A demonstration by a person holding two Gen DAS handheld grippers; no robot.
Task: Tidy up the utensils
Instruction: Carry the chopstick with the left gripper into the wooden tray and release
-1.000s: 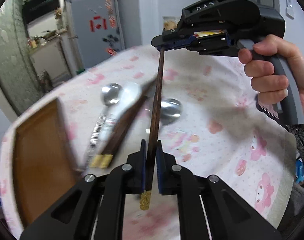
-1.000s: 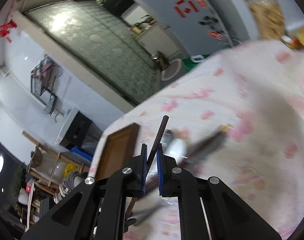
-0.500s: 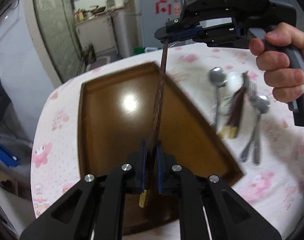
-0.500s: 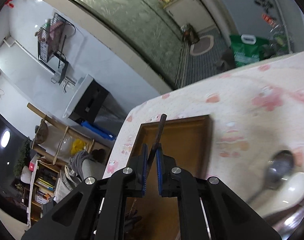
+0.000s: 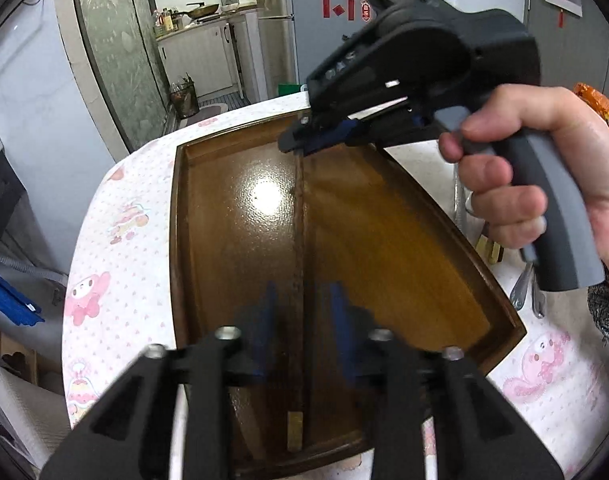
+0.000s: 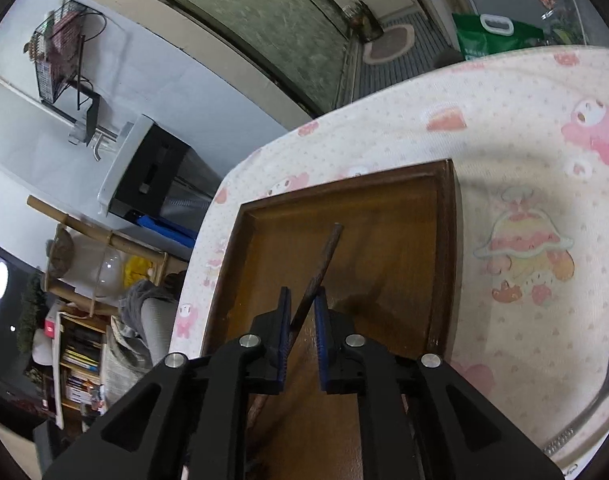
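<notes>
Over the tray (image 5: 424, 248), my left jaws just opening around the chopstick (image 5: 299, 240), right jaws gripping its tip, only left view shows my hand (image 5: 544, 184), pink-print worktop (image 6: 524, 128), kitchen upper left.

Two close, downward wrist views from opposite ends, sharing the tray (image 5: 176, 240).

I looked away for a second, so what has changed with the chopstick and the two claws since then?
Both claws carried the chopstick from above the tablecloth to over the wooden tray. The left claw has just been opening, its pads now clear of the stick between them. The right claw still clamps the far tip.
</notes>
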